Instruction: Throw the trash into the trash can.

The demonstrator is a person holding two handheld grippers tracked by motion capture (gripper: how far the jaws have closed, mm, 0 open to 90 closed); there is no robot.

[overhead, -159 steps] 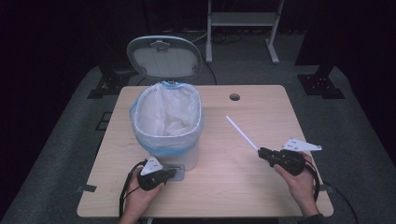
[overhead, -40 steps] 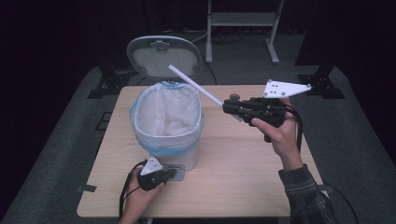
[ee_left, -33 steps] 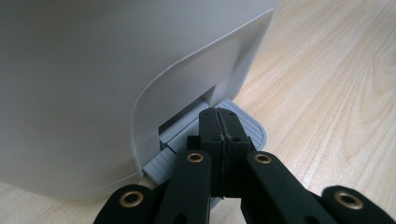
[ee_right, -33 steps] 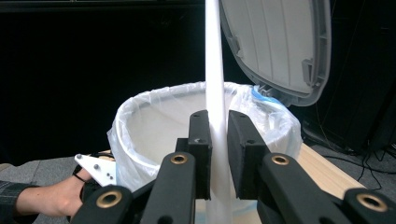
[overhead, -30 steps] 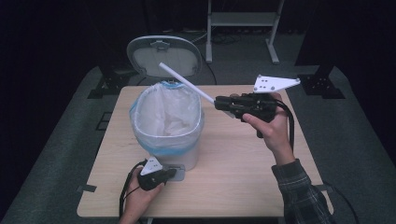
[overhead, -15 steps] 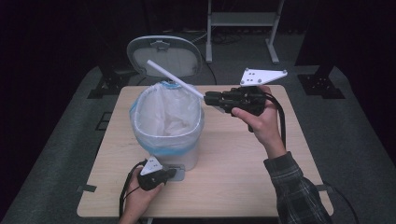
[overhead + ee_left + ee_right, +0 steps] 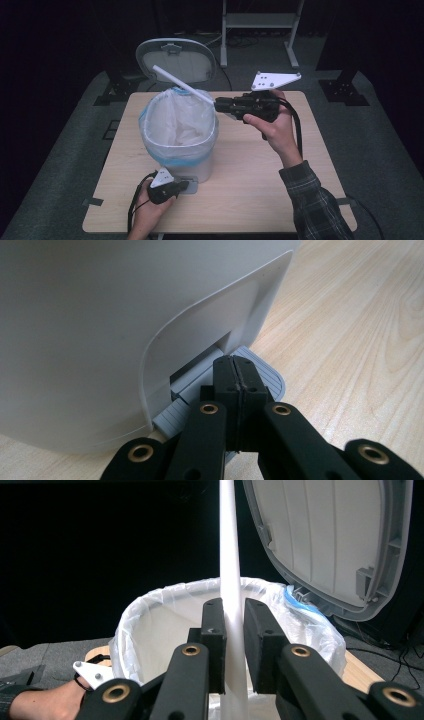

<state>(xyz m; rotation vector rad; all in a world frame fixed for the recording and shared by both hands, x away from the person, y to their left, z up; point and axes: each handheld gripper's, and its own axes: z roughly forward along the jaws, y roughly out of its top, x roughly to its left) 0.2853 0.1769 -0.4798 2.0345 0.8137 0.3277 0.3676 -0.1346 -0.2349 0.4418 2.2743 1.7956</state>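
A white pedal bin (image 7: 179,131) with a clear liner stands on the table, its grey lid (image 7: 176,59) raised behind it. My right gripper (image 7: 219,104) is shut on a long white straw (image 7: 181,87), held above the bin's right rim with the straw slanting up and left over the opening. In the right gripper view the straw (image 7: 230,570) rises between the jaws, the lined bin (image 7: 165,625) behind it. My left gripper (image 7: 184,187) is shut and presses on the bin's grey foot pedal (image 7: 260,371) at the front base.
The wooden table (image 7: 260,175) has bare room right of the bin and a round cable hole (image 7: 250,103) near its far edge. A metal stand (image 7: 260,22) is on the floor beyond.
My right gripper lifted the straw off the table and carried it left, from beside the bin to over its right rim. The left gripper has stayed on the pedal.
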